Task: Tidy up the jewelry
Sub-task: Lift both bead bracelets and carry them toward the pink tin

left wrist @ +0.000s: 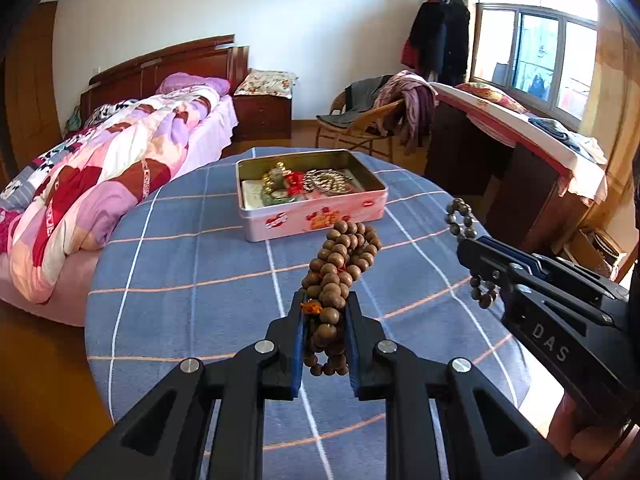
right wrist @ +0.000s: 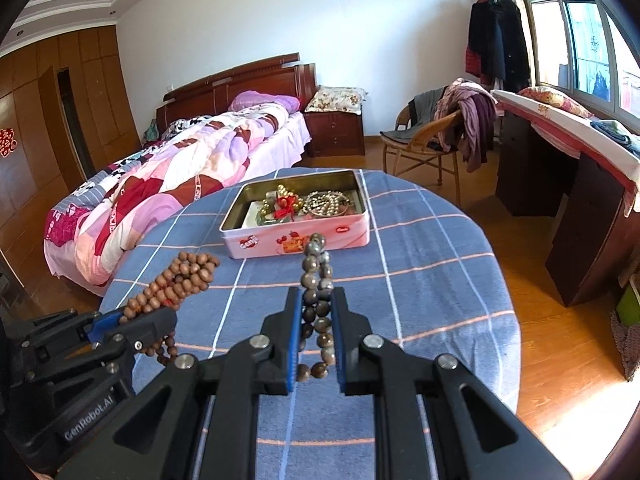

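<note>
My left gripper (left wrist: 325,300) is shut on a bundle of brown wooden prayer beads (left wrist: 342,258), held above the blue checked table; it also shows at the left of the right wrist view (right wrist: 160,314) with the beads (right wrist: 180,276). My right gripper (right wrist: 316,300) is shut on a grey-brown bead bracelet (right wrist: 316,276), held above the table; it shows at the right of the left wrist view (left wrist: 466,246) with the bracelet (left wrist: 460,216). An open pink tin box (left wrist: 316,220) (right wrist: 296,240) stands ahead of both, holding gold, silver, red and green jewelry (left wrist: 308,184) (right wrist: 304,204).
The round table (left wrist: 180,280) (right wrist: 420,300) has a blue checked cloth. A bed with a pink quilt (right wrist: 180,184) lies to the left. A chair with clothes (right wrist: 440,132) and a desk (right wrist: 580,184) stand to the right, under a window.
</note>
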`<state>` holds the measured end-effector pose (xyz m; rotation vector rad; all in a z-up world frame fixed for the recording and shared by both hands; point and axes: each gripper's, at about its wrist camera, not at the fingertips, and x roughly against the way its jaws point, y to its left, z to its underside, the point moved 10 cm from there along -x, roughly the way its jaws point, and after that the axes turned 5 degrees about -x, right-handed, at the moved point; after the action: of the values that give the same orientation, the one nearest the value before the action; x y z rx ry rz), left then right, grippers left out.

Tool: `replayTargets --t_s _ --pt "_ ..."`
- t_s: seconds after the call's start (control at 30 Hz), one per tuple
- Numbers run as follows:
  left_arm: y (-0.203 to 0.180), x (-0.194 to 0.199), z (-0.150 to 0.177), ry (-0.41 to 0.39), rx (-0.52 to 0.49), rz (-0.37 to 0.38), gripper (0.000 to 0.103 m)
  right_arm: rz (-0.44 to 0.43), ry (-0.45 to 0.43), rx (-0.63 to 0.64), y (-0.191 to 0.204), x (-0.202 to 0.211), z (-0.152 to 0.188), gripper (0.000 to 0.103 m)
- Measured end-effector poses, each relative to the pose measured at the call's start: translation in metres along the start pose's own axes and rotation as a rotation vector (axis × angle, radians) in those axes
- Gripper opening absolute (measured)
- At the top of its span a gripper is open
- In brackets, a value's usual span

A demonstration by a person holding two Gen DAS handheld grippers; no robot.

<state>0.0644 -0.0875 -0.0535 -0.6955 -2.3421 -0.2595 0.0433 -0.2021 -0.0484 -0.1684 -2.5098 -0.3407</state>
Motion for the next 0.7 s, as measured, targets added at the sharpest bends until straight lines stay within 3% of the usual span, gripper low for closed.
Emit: replayTargets --t_s 0.3,0.7 --pt "-0.025 0.007 -0.005 -0.018 -0.032 0.057 0.017 0.032 -0.028 -0.012 -0.011 0.016 -0.006 0.017" --pt "-0.044 -0.016 -0.019 0.003 -0.036 0.118 0.017 0.081 -0.026 -0.037 -0.033 0.009 -0.015 0.017"
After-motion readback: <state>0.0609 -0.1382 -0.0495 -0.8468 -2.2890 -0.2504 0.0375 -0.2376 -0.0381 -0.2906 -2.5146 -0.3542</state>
